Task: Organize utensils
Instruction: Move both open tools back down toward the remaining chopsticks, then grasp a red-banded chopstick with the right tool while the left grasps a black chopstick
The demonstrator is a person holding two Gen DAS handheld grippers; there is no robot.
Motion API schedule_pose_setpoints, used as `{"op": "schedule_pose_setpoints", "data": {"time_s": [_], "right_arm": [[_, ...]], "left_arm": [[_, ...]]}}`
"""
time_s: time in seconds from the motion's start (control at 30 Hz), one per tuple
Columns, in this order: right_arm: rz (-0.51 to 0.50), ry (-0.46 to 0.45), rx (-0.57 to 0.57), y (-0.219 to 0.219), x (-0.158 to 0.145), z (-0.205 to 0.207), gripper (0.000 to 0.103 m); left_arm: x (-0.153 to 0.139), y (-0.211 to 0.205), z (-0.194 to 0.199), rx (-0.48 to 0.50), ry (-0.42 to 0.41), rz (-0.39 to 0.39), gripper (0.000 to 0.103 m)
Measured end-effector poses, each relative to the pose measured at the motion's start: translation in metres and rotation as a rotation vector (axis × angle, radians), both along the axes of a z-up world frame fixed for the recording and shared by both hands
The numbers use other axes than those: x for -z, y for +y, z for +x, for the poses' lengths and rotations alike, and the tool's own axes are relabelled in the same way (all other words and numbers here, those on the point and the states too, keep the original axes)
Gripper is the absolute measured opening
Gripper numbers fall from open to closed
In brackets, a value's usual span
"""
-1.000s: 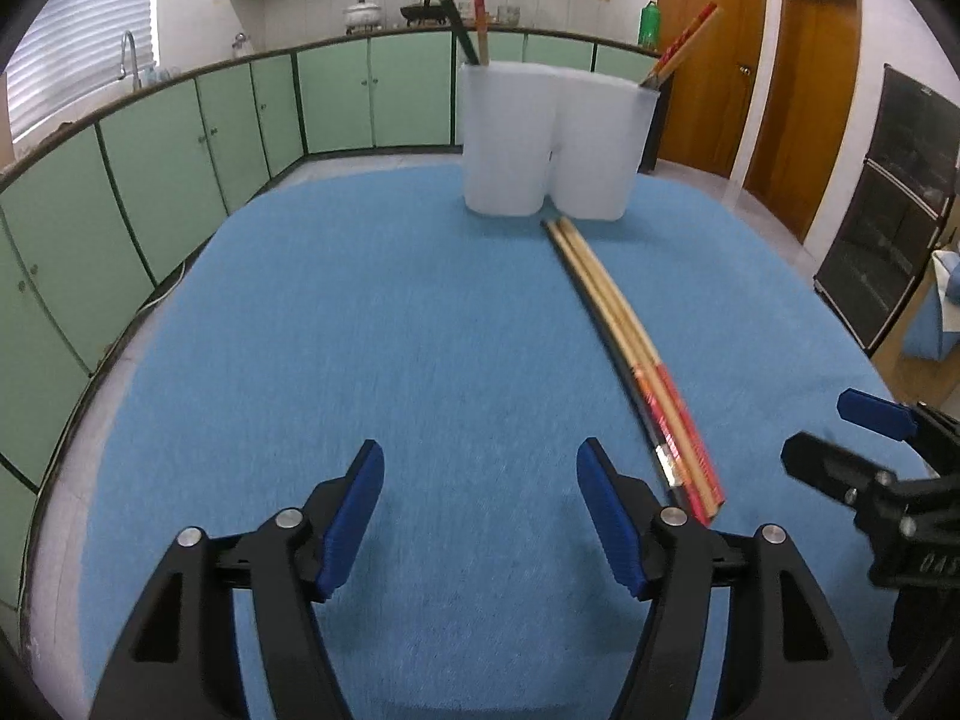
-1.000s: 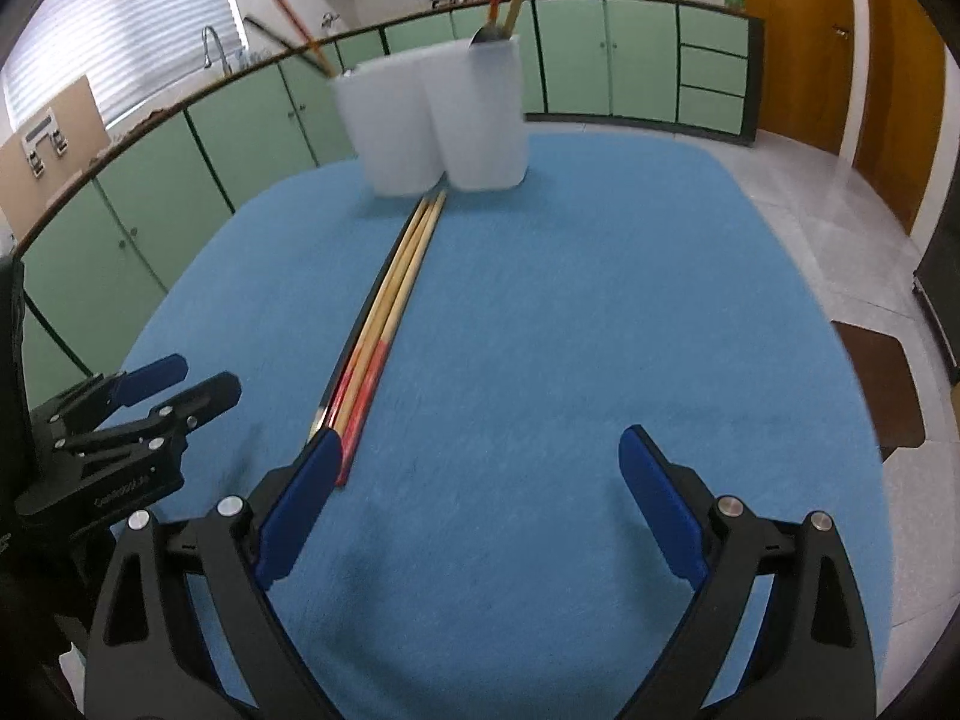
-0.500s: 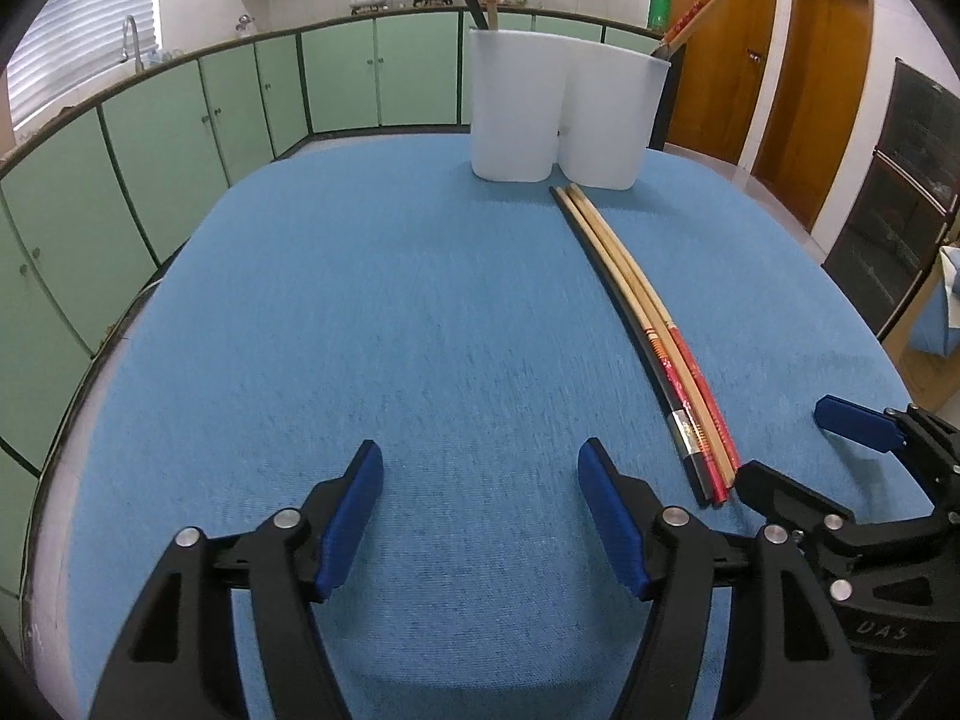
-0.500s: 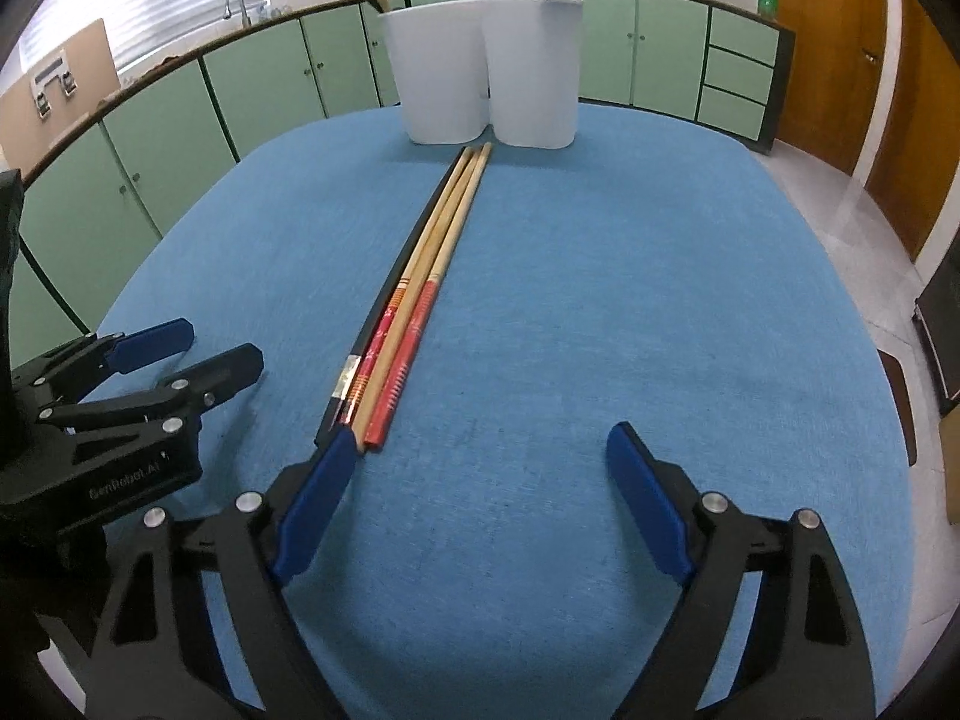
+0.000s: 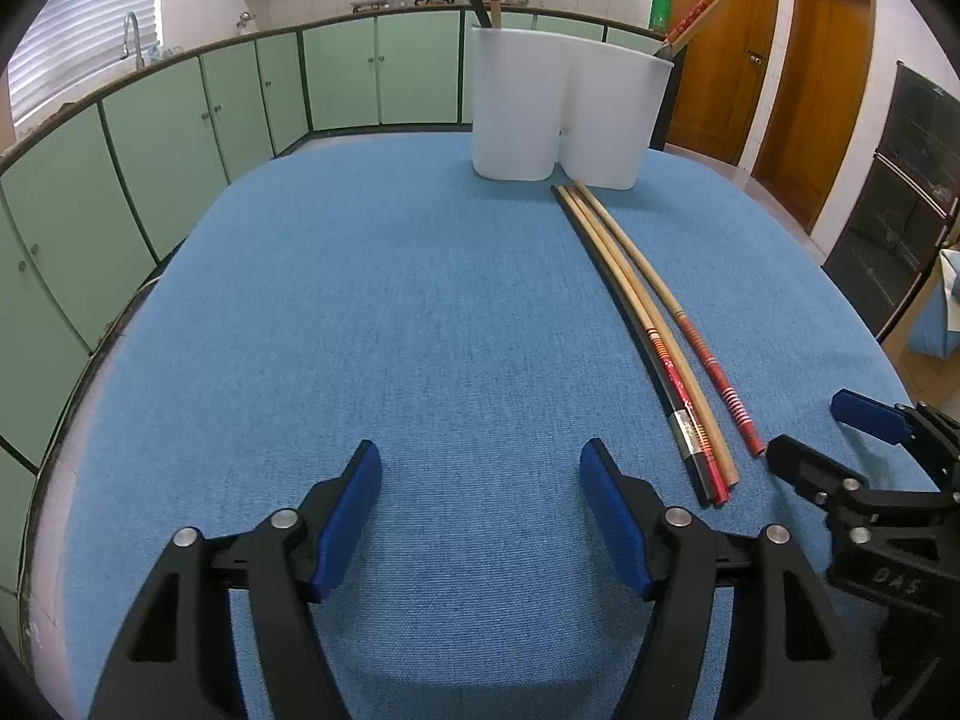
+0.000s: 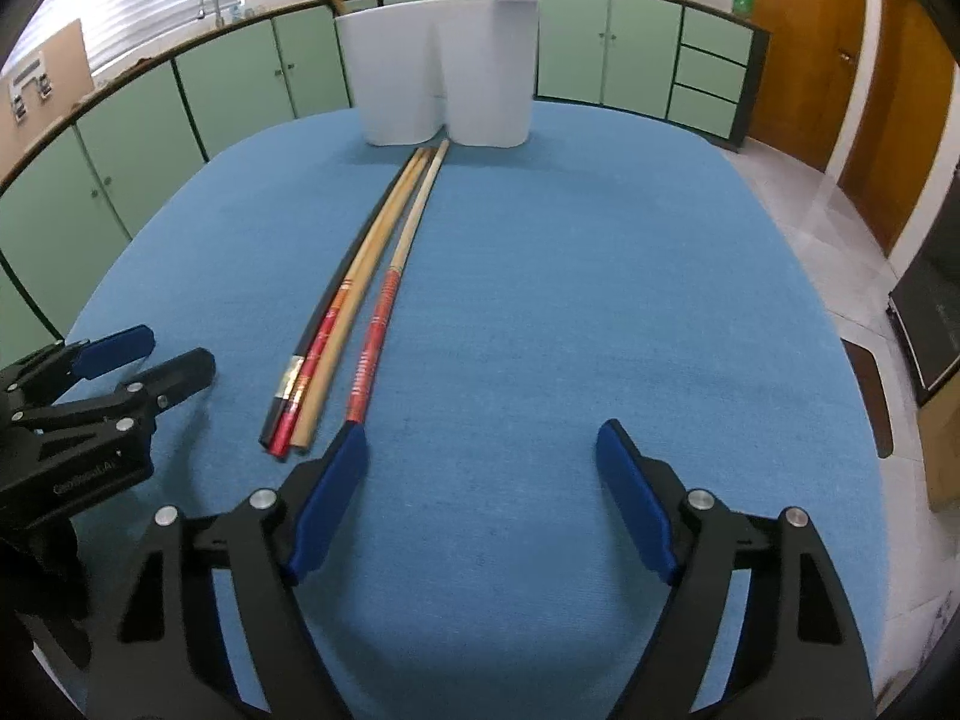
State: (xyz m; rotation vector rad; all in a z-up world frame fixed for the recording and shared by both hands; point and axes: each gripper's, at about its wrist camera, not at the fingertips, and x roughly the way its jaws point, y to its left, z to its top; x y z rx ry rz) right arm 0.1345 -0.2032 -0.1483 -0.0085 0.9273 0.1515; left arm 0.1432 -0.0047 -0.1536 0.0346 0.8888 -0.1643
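Several long chopsticks [image 5: 654,324] lie side by side on the blue table cloth [image 5: 360,312], reaching from a white two-part holder [image 5: 564,114] toward me; they also show in the right wrist view [image 6: 360,294]. One red-ended chopstick [image 6: 384,300] lies slightly apart on the right. The holder [image 6: 444,72] has chopsticks standing in it. My left gripper [image 5: 480,480] is open and empty, left of the chopsticks' near ends. My right gripper [image 6: 480,456] is open and empty, its left fingertip [image 6: 348,450] at the red chopstick's near end.
Green cabinets [image 5: 180,120] curve round the far side. Wooden doors [image 5: 774,60] stand at the right. The table edge [image 5: 90,360] runs down the left. Each gripper shows in the other's view: the right one [image 5: 852,450], the left one [image 6: 120,372].
Both grippers have drawn back and lowered toward the chopsticks' near ends. The right gripper has shifted right and narrowed a little; one red-ended chopstick now lies apart from the bundle.
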Motion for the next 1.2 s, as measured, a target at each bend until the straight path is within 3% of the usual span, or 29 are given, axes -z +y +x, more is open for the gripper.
{"op": "schedule_pose_setpoints", "data": {"time_s": [0.13, 0.23, 0.33, 0.47, 0.5, 0.9, 1.2], "right_arm": [[0.032, 0.002, -0.029, 0.004, 0.001, -0.005, 0.073], [0.022, 0.0, -0.051, 0.013, 0.001, -0.004, 0.064], [0.001, -0.001, -0.065, 0.021, 0.001, -0.002, 0.05], [-0.002, -0.007, -0.099, 0.028, 0.001, 0.001, 0.01], [0.003, -0.004, -0.107, 0.028, 0.001, 0.001, 0.005], [0.021, -0.011, 0.002, -0.015, 0.002, -0.002, 0.005], [0.034, -0.008, 0.002, -0.019, 0.005, 0.0, 0.006]], "left_arm": [[0.0, 0.0, 0.0, -0.001, -0.001, 0.004, 0.068], [0.001, 0.001, 0.0, -0.002, -0.001, 0.005, 0.068], [0.001, 0.0, -0.001, 0.0, -0.001, 0.012, 0.069], [0.0, -0.003, -0.001, 0.004, -0.001, 0.02, 0.069], [0.001, -0.004, -0.001, 0.005, -0.001, 0.022, 0.069], [-0.003, -0.023, -0.01, 0.071, -0.007, -0.002, 0.069], [-0.002, -0.045, -0.014, 0.113, 0.004, 0.0, 0.069]]}}
